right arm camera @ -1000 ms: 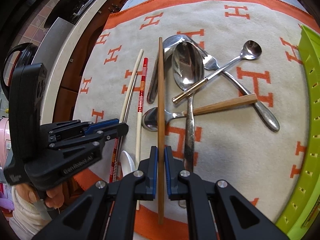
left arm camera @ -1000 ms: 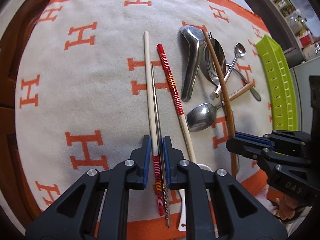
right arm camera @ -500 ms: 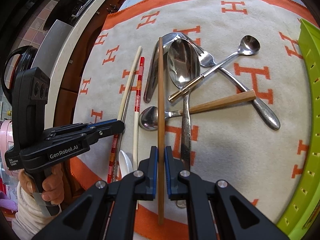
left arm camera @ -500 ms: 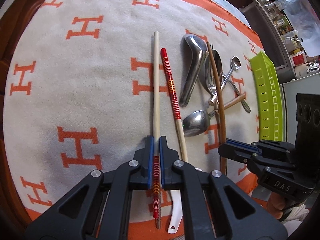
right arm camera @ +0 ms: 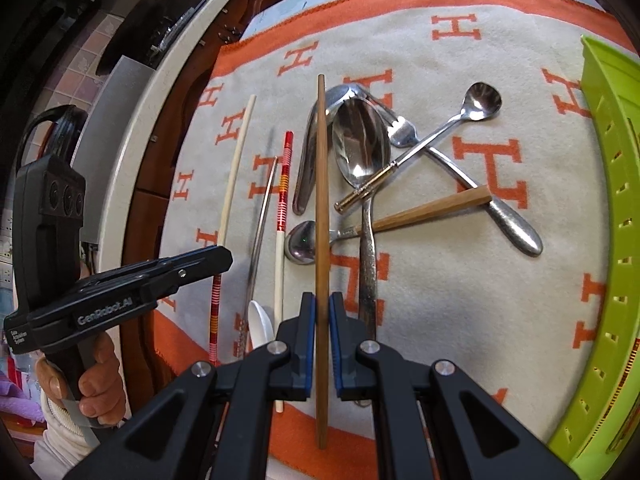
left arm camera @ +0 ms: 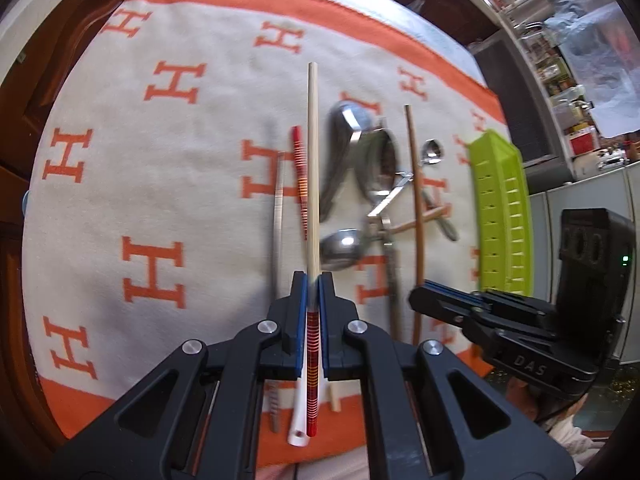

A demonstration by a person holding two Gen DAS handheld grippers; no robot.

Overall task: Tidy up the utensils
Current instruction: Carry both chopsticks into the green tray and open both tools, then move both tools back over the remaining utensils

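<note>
My left gripper (left arm camera: 313, 280) is shut on a cream chopstick with a red striped end (left arm camera: 313, 168) and holds it lifted above the cloth; it also shows in the right wrist view (right arm camera: 236, 168). My right gripper (right arm camera: 321, 300) is shut on a brown wooden chopstick (right arm camera: 321, 184), seen too in the left wrist view (left arm camera: 415, 200). On the cloth lie a metal chopstick (left arm camera: 278, 216), a second red striped chopstick (right arm camera: 283, 192) and a pile of spoons and a fork (right arm camera: 364, 152).
A lime green slotted tray (right arm camera: 608, 208) stands at the right edge of the orange and cream cloth (right arm camera: 460, 300). A white spoon (right arm camera: 258, 324) lies near the front hem. A wood-handled spoon (right arm camera: 432, 208) crosses the pile. The table edge runs along the left.
My left gripper has risen with the cream chopstick, leaving the metal chopstick on the cloth. My right gripper has lifted slightly with the brown chopstick.
</note>
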